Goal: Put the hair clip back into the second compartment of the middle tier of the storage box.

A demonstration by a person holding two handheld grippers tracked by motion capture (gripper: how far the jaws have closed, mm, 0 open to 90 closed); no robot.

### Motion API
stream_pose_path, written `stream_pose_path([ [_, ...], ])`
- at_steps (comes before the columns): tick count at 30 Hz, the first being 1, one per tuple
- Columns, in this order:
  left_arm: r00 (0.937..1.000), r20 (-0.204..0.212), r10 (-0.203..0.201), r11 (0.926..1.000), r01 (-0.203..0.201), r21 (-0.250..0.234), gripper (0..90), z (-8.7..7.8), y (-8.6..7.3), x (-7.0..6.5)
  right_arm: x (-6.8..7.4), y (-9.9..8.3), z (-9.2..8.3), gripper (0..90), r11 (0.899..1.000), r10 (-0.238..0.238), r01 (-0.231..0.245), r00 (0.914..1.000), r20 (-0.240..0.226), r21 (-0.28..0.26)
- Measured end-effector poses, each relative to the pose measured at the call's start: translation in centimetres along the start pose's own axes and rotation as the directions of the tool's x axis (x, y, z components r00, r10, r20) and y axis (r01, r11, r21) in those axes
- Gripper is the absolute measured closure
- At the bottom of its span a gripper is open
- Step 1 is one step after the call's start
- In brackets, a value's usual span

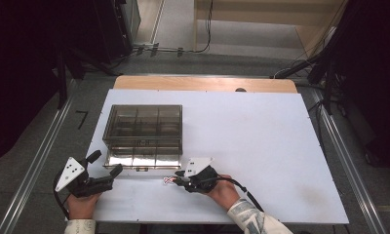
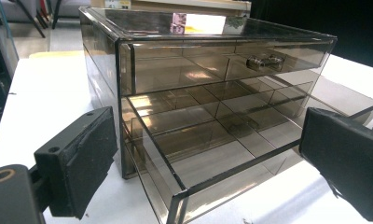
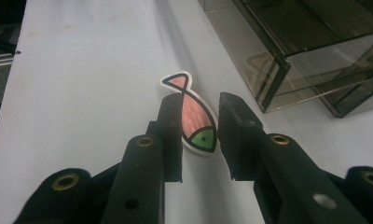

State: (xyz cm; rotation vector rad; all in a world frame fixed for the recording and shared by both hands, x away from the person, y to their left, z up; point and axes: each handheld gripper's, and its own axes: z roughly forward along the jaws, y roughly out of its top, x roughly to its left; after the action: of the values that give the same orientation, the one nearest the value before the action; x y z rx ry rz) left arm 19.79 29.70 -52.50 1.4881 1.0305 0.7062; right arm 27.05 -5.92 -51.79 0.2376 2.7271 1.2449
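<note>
Fish sticker point(image 3: 197, 122) flat on white table point(image 1: 261, 141), betw. near-closed right gripper point(image 3: 199, 122); left gripper point(image 2: 208, 158) open.

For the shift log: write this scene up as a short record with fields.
surface: white table
container: smoked clear drawer box, bottom drawer pulled out, top drawer shut
item: flat fish-shaped piece, pink body, green head, lying on the table
right gripper: jaws either side of the fish, a gap showing at one side
left gripper: jaws wide apart, facing the open drawer, holding nothing
</note>
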Motion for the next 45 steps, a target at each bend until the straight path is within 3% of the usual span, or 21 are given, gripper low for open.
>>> stream_pose_path([
  [8, 1.0, 0.0, 0.0, 1.0, 0.0, 0.0, 4.6, 0.0, 0.0, 0.0, -0.3, 0.2, 0.7, 68.2, 1.0, 0.005, -0.004, 1.0, -0.008, 0.019],
  [14, 1.0, 0.0, 0.001, 1.0, -0.001, 0.001, 4.6, 0.0, 0.0, 0.0, -0.8, 0.3, 1.0, 66.0, 0.999, 0.029, -0.028, 0.9983, -0.051, 0.031],
  [19, 1.0, 0.0, 0.002, 1.0, -0.002, 0.001, 4.6, 0.0, 0.0, 0.0, -0.5, 0.4, 1.2, 73.4, 0.999, -0.001, 0.005, 0.997, -0.078, 0.052],
  [20, 1.0, 0.0, 0.002, 1.0, -0.002, 0.001, 4.6, 0.0, 0.0, 0.0, -0.3, 0.4, 1.2, 81.4, 0.998, -0.019, 0.023, 0.9969, -0.076, 0.053],
  [24, 1.0, 0.0, 0.001, 1.0, -0.001, 0.0, 4.6, 0.0, 0.0, 0.0, -0.3, 0.4, 1.2, 82.4, 0.998, -0.019, 0.023, 0.9969, -0.076, 0.053],
  [35, 1.0, 0.001, -0.001, 1.0, 0.001, -0.003, 4.6, 0.0, 0.0, 0.0, -0.1, 0.4, 1.0, 83.3, 0.999, -0.038, 0.04, 0.9967, -0.071, 0.029],
  [45, 1.0, 0.001, -0.001, 1.0, 0.001, -0.003, 4.6, 0.0, 0.0, 0.0, 0.5, 1.4, 0.5, 83.5, 0.999, -0.05, 0.049, 0.9971, -0.058, -0.023],
])
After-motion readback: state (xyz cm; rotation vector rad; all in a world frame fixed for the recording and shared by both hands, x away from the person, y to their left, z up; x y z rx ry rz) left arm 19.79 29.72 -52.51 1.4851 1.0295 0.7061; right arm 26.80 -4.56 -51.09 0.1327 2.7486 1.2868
